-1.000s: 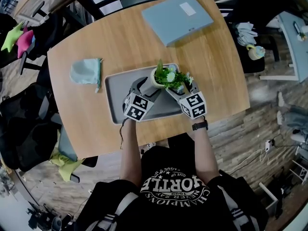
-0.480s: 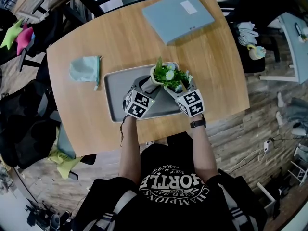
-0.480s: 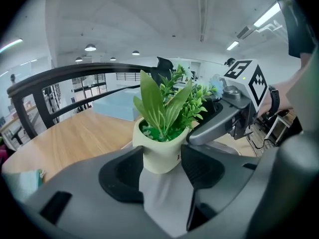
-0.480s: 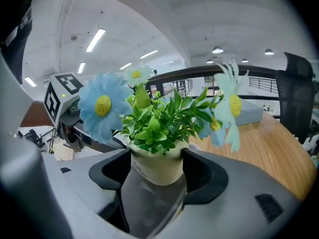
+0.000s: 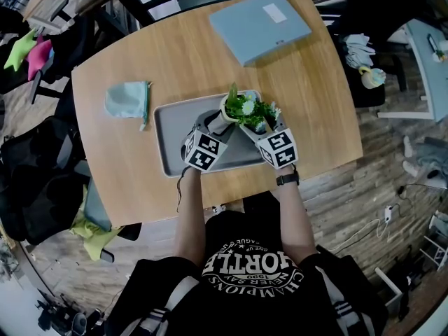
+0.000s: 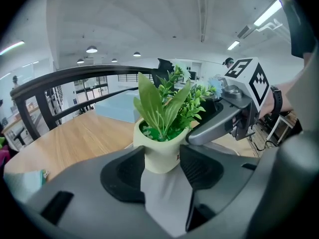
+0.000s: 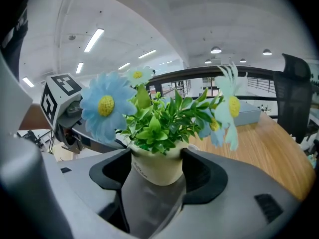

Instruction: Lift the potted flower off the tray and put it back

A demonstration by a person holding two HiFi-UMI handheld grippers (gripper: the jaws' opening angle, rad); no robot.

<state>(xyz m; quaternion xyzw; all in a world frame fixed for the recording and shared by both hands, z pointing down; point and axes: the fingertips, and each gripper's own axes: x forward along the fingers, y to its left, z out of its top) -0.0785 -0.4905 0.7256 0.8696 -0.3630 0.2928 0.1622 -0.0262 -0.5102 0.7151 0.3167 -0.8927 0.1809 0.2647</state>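
Two hand-held grippers close in on a potted flower (image 5: 241, 110) that stands on a grey tray (image 5: 171, 135), near its far edge, on a wooden table (image 5: 175, 54). We see a pale blue folder (image 5: 259, 18) at the table's far side and a light teal pouch (image 5: 126, 100) left of the tray, plank floor (image 5: 364, 180) around the table, and dark chairs at the edges.

Compared with a second ago, pot, tray and both grippers sit where they were. The jaws of both have just been closing with the pot between them, the left pair more than the right.

The left gripper (image 5: 218, 122) now has its pads against the cream pot's two sides, and the right gripper (image 5: 257, 128) clasps the same pot from the other flank.

From above we get only a green and white tuft. The right gripper view brings out blue daisies (image 7: 105, 108) with yellow centres. The left gripper view shows a broad green leaf (image 6: 152, 103), the right gripper's marker cube (image 6: 246, 78), a dark curved railing (image 6: 75, 78) and ceiling lights (image 6: 91, 49).
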